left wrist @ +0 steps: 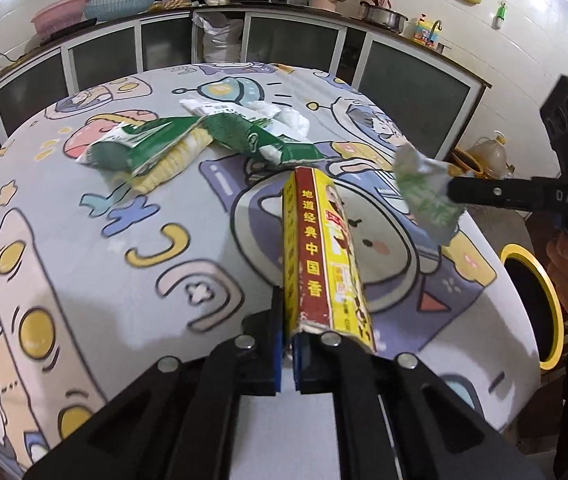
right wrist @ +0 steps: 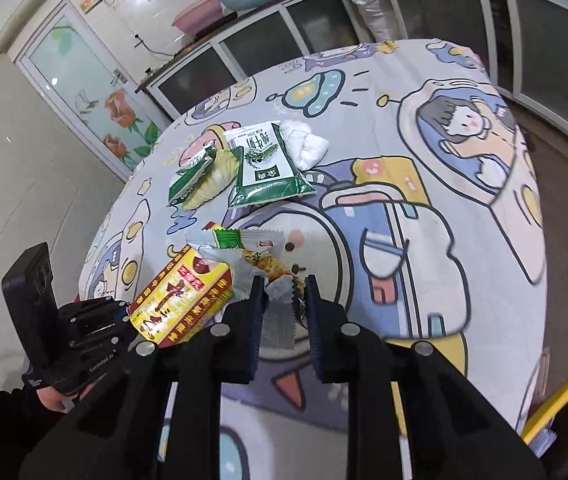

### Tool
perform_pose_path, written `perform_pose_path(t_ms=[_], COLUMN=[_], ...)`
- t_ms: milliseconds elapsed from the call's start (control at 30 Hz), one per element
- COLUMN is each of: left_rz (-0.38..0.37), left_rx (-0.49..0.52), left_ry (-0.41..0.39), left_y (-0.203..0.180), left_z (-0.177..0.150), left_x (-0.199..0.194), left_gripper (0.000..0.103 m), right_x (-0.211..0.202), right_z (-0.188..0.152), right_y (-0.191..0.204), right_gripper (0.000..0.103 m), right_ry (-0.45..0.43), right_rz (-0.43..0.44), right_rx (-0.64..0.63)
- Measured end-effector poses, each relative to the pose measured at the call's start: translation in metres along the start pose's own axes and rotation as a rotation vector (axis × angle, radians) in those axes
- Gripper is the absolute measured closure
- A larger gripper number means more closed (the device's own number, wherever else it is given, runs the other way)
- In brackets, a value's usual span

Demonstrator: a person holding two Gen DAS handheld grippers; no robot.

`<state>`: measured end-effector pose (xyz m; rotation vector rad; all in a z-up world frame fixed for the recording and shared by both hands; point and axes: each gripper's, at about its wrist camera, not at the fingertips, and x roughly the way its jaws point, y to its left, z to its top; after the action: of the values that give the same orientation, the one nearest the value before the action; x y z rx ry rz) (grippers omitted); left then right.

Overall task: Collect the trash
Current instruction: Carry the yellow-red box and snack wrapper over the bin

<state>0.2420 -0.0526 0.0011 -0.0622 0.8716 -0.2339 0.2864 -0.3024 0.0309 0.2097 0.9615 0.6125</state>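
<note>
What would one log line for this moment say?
left gripper: shut on red-and-yellow box | right gripper: shut on snack wrapper | still on tablecloth: green milk pouch, white tissue

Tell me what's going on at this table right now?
A person is clearing trash off a table with a cartoon-print cloth, a handheld gripper in each hand. The left gripper is shut on a flattened red-and-yellow box. The right gripper is shut on a crumpled snack wrapper. Both pieces look lifted off the cloth. Green-and-white packets and a white wad of tissue still lie further back. A yellow-rimmed bin stands beside the table.
</note>
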Motion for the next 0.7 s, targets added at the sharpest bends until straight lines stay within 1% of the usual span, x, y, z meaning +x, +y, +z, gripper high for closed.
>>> perform_pose_path(t_ms=[167, 367, 533, 700], left_rz=[-0.002, -0.011, -0.031, -0.056], left_rx=[0.001, 0.025, 0.046, 0.073], left_ry=[-0.024, -0.045, -0.05, -0.048], left_y=[0.006, 0.004, -0.006, -0.024], left_z=[-0.012, -0.029, -0.041, -0.047], left_x=[-0.023, -0.048, -0.06, -0.065], left_gripper=[0.1, 0.1, 0.1, 0.1], right_x=[-0.03, -0.057, -0.071, -0.08], right_z=[-0.02, -0.047, -0.069, -0.089], right_y=[0.006, 0.01, 0.009, 0.004], right_gripper=[0.083, 0.083, 0.083, 0.083], right_ry=[-0.043, -0.069, -0.086, -0.09], right_rz=[-0.017, -0.036, -0.046, -0.05], right_rx=[0.007, 0.021, 0.041, 0.068])
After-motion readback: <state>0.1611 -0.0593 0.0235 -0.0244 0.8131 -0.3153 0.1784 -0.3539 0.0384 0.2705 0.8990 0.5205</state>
